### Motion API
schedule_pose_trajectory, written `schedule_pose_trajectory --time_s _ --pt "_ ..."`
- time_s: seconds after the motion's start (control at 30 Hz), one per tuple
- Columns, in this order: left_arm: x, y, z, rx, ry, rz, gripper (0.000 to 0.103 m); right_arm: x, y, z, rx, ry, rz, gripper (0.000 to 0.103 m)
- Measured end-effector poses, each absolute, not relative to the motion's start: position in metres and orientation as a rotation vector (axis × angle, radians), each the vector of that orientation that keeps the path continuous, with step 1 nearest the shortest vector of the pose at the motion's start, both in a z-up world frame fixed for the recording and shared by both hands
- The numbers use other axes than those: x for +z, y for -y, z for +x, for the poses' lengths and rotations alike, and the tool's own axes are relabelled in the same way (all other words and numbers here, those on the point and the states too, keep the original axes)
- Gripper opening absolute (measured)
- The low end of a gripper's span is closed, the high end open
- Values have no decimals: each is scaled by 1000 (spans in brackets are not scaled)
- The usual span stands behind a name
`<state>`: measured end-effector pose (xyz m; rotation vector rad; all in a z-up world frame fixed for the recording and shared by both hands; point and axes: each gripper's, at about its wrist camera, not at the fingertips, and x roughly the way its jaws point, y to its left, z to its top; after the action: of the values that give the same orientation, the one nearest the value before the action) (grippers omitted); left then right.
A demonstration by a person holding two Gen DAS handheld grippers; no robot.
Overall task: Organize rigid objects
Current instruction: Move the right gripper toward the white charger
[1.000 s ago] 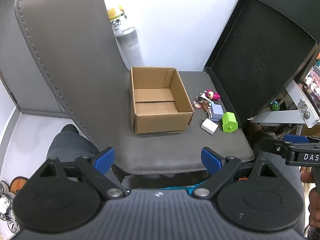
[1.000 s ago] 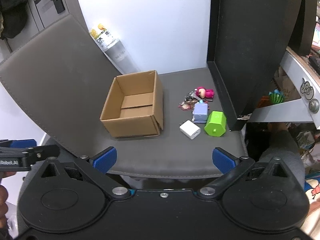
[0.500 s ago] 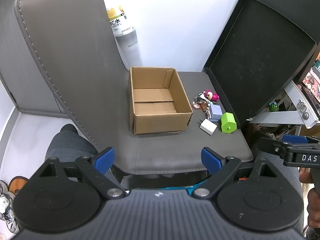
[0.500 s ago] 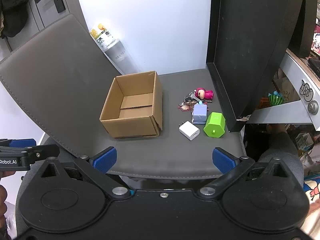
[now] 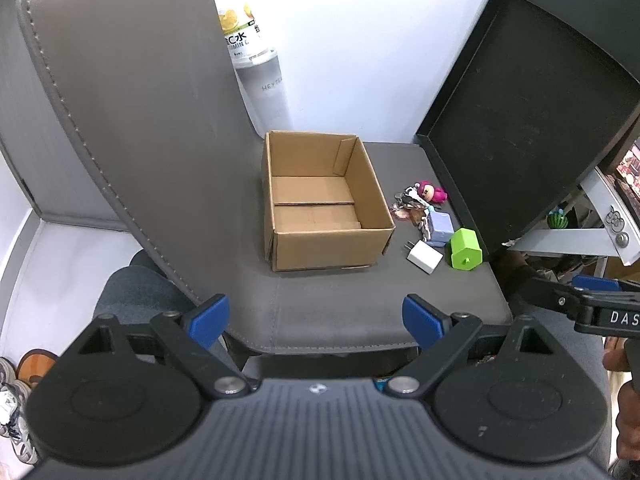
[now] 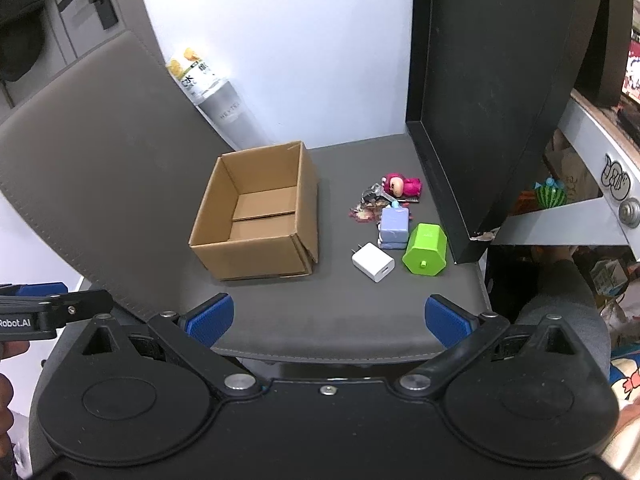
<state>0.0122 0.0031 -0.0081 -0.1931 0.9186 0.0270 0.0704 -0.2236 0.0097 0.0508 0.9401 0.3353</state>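
Observation:
An open, empty cardboard box (image 5: 320,204) (image 6: 260,224) stands on a grey chair seat (image 5: 340,308) (image 6: 340,304). To its right lie a white charger (image 5: 425,256) (image 6: 374,262), a green hexagonal block (image 5: 465,249) (image 6: 425,249), a lilac block (image 5: 440,227) (image 6: 394,226), and a pink doll with keys (image 5: 428,193) (image 6: 402,186). My left gripper (image 5: 316,316) is open and empty at the seat's front edge. My right gripper (image 6: 328,316) is open and empty, also at the front edge.
The chair back (image 5: 120,112) rises on the left. A black tray (image 5: 520,132) (image 6: 492,92) leans upright at the right of the seat. A bottle (image 5: 256,64) (image 6: 216,96) stands behind the box by the white wall. A shelf (image 6: 592,168) is at far right.
Both grippers have drawn back slightly from the seat; the objects look a little smaller. Nothing on the seat has moved.

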Motion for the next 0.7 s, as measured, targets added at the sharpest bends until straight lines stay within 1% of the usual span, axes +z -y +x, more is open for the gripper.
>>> schedule_pose_trajectory --time_s 0.7 --pt "-40 -13 71 52 -975 -220 92 -26 233 116 290 -988 73 103"
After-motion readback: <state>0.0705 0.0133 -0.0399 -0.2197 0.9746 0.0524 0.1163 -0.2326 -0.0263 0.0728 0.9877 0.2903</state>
